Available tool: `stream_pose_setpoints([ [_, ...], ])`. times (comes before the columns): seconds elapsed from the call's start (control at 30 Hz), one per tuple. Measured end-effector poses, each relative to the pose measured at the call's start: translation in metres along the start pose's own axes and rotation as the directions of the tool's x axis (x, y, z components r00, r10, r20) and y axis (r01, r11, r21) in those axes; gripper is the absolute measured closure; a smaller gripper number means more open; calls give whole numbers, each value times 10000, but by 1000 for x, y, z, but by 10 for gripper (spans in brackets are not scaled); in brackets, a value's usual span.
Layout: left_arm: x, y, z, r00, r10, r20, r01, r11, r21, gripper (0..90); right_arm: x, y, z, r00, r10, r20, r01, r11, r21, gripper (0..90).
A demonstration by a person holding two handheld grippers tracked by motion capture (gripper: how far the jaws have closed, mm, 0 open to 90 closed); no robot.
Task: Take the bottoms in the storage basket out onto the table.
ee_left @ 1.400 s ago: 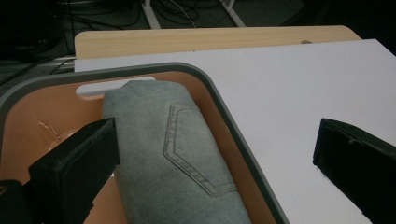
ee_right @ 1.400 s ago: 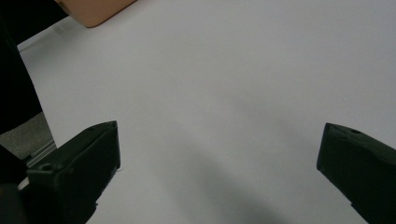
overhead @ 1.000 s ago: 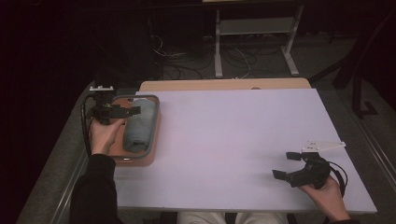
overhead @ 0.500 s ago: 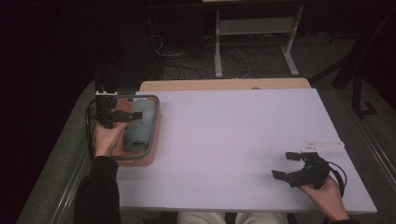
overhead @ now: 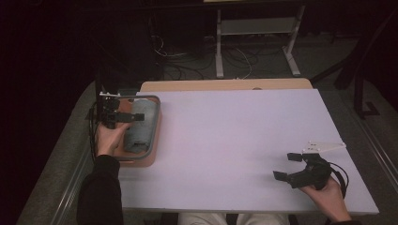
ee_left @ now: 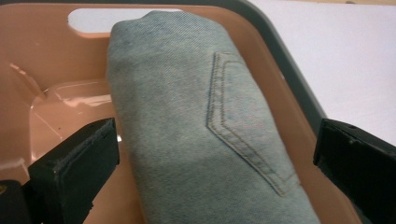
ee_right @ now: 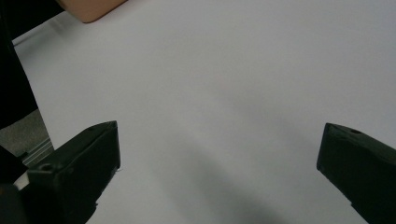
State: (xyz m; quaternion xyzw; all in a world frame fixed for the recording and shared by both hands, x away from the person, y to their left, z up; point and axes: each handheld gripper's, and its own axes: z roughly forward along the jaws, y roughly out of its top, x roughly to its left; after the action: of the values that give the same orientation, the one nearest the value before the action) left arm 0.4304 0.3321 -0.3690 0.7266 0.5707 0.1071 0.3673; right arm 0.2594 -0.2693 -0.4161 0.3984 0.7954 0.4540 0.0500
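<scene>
A rolled pair of blue jeans (overhead: 140,126) (ee_left: 205,126) lies lengthwise in a salmon-coloured tray (overhead: 155,140) (ee_left: 56,60) with a dark grey rim at the table's left edge. My left gripper (overhead: 127,117) (ee_left: 217,172) hovers over the roll, open, its jaws standing wide on either side of the denim without pressing it. My right gripper (overhead: 287,166) (ee_right: 219,172) rests open at the front right of the white table (overhead: 234,140) (ee_right: 224,84), with nothing between its jaws.
A wooden board (overhead: 225,85) runs along the table's far edge. Behind it on the dark floor are cables and a metal frame (overhead: 253,42). A corner of the tray (ee_right: 91,9) shows at the top left of the right gripper view.
My left gripper has moved toward the far end of the tray over the jeans. The right gripper has barely moved.
</scene>
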Motion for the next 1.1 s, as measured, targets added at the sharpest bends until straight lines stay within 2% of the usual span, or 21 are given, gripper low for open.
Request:
stream_pose_setpoints([
  [0.17, 5, -1, 4, 9999, -159, -56, 160, 9998, 102, 1, 0, 0, 0, 10000, 5, 10, -5, 10000, 13, 0],
  [0.33, 8, -1, 12, 9995, -318, -34, 319, 9987, 407, 0, 0, 0, 1, 10000, 10, 98, -10, 10000, 59, 0],
  [0.73, 4, -2, 34, 9997, -244, 39, 238, 9941, 1061, 0, 1, 0, 2, 10000, -4, 49, 4, 9999, 109, 0],
  [0.83, 3, -1, 39, 9998, -202, 43, 195, 9921, 1239, 0, 1, 0, 2, 10000, -8, 50, 8, 10000, 78, 0],
  [0.97, 4, -2, 43, 9990, -408, 167, 379, 9887, 1449, 0, 1, 0, 2, 10000, -25, 43, 25, 10000, 94, 0],
  [1.1, 8, -2, 48, 9965, -670, 506, 565, 9807, 1870, 0, 1, 0, 2, 10000, -38, 44, 37, 9999, 112, 0],
])
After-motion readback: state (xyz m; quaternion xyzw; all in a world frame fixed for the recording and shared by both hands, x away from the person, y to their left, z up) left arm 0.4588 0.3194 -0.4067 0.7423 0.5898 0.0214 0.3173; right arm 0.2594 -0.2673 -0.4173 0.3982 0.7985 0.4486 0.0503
